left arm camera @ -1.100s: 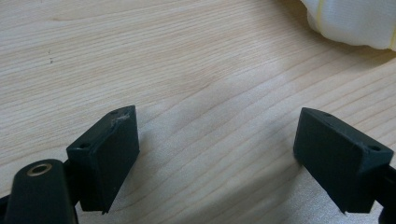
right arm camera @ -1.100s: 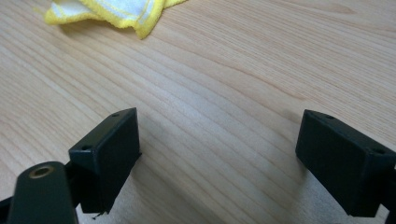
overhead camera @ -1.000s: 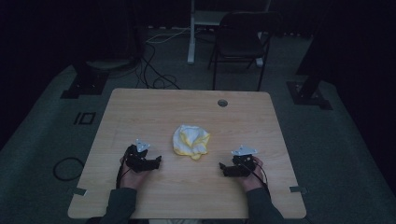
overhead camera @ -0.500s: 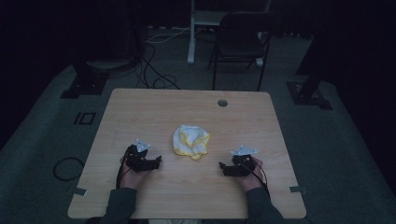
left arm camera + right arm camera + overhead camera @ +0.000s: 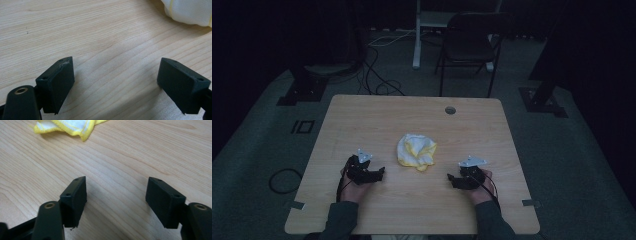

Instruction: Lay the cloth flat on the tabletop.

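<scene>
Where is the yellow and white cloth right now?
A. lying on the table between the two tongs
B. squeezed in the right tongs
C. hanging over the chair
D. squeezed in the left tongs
A: the cloth lies crumpled on the table, apart from the left tongs and the right tongs, and both tongs stand open over bare wood.

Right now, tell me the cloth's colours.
The cloth is white with a yellow edge, clearest in the right gripper view.
</scene>
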